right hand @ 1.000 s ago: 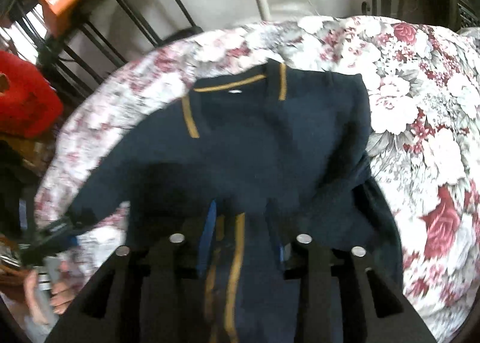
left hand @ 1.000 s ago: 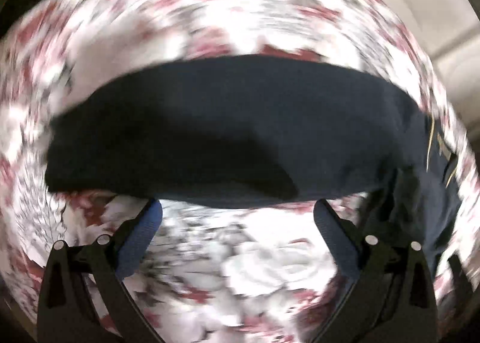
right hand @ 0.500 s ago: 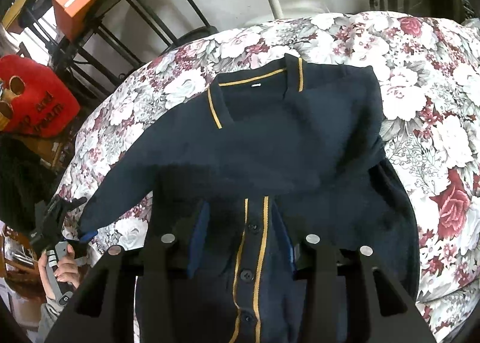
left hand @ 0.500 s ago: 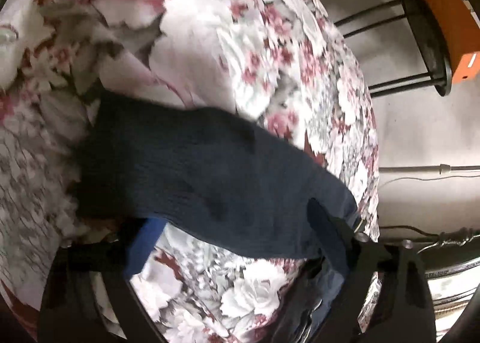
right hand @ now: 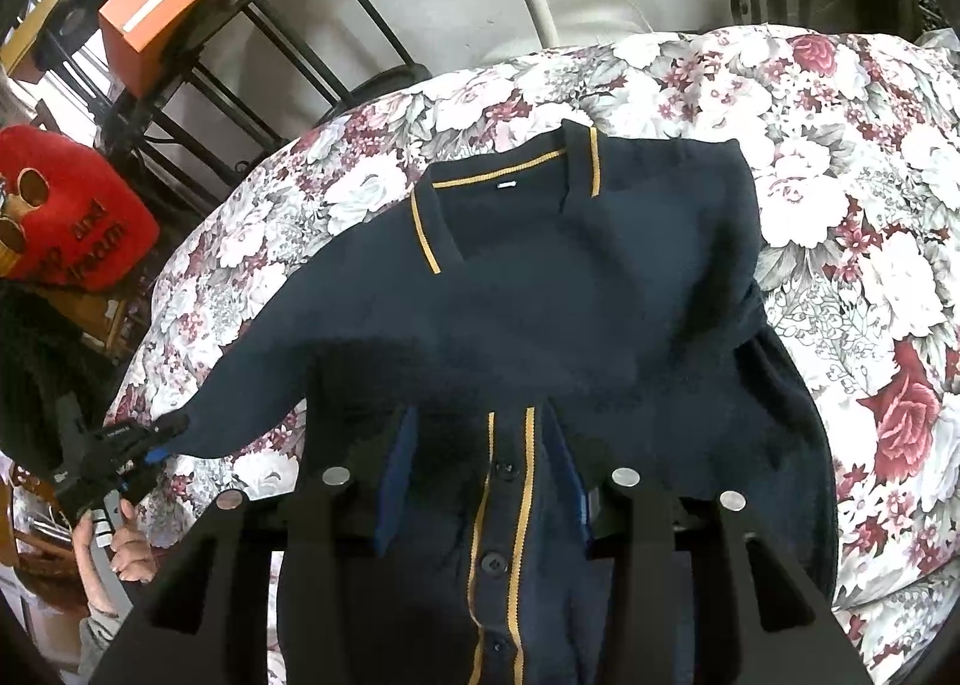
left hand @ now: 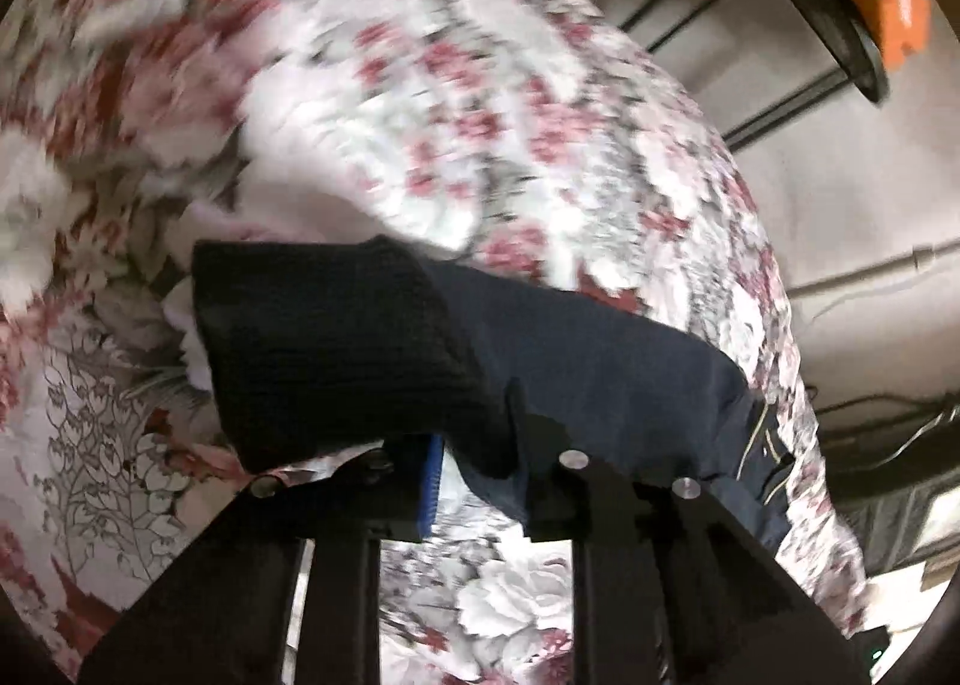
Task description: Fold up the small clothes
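A small navy cardigan [right hand: 540, 301] with yellow trim and buttons lies on the floral bedspread [right hand: 870, 205], collar away from me. Its right sleeve is folded across the body. Its left sleeve [right hand: 252, 385] stretches out to the left, where my left gripper [right hand: 150, 445] is shut on the cuff. In the left wrist view the ribbed cuff [left hand: 336, 349] sits between the closed fingers of my left gripper [left hand: 474, 463]. My right gripper [right hand: 486, 475] is open, hovering over the button placket [right hand: 507, 505] without holding it.
A black metal rack [right hand: 252, 55] with an orange box [right hand: 168, 7] stands beyond the bed's far edge. A red cushion [right hand: 60, 211] sits at the left. The bedspread lies bare to the right of the cardigan.
My left gripper has closed on the sleeve cuff; it was open over the sleeve before. My right gripper stays open over the placket, raised slightly so more of the cardigan shows.
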### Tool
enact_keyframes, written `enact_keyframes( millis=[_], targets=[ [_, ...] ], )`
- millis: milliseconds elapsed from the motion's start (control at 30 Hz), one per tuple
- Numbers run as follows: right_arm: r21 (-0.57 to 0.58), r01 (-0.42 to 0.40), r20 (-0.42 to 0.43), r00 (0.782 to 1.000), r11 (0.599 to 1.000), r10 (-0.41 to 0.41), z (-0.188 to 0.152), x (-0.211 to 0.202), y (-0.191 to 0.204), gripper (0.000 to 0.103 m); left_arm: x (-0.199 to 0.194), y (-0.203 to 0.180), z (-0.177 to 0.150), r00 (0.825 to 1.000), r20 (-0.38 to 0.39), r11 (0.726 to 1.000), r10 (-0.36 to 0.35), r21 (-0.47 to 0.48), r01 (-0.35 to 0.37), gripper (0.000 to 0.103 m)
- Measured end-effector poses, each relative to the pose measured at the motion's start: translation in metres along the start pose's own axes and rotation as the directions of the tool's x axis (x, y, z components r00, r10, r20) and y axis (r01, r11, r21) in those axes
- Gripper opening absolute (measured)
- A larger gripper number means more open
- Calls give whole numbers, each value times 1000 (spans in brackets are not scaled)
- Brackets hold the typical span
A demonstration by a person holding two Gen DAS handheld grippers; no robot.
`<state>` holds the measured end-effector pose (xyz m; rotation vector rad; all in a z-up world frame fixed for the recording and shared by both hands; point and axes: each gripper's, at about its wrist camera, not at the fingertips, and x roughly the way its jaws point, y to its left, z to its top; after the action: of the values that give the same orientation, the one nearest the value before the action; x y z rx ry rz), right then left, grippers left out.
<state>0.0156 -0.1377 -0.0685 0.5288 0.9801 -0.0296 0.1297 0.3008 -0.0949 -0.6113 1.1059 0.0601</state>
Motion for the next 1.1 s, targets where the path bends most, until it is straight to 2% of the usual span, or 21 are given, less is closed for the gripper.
enact_keyframes(
  millis=[133, 333, 667, 933, 1100],
  targets=[
    [11, 1, 7, 1000, 1000, -1, 2, -2, -3, 44, -11, -41, -5, 999, 35, 995, 4, 104, -7, 16],
    [40, -16, 10, 1000, 999, 16, 7, -8, -10, 47, -21, -92, -18, 997, 77, 973, 18, 230, -35, 16],
    [107, -49, 29, 999, 993, 46, 14, -29, -36, 49, -26, -160, -46, 996, 89, 934, 7, 355, -38, 15],
    [124, -51, 56, 997, 991, 44, 14, -46, -56, 50, -26, -216, -74, 996, 80, 899, -29, 439, -9, 15],
    [170, -43, 63, 997, 984, 33, 13, -53, -78, 50, -8, -230, -91, 998, 56, 878, -2, 478, -25, 14]
  ],
)
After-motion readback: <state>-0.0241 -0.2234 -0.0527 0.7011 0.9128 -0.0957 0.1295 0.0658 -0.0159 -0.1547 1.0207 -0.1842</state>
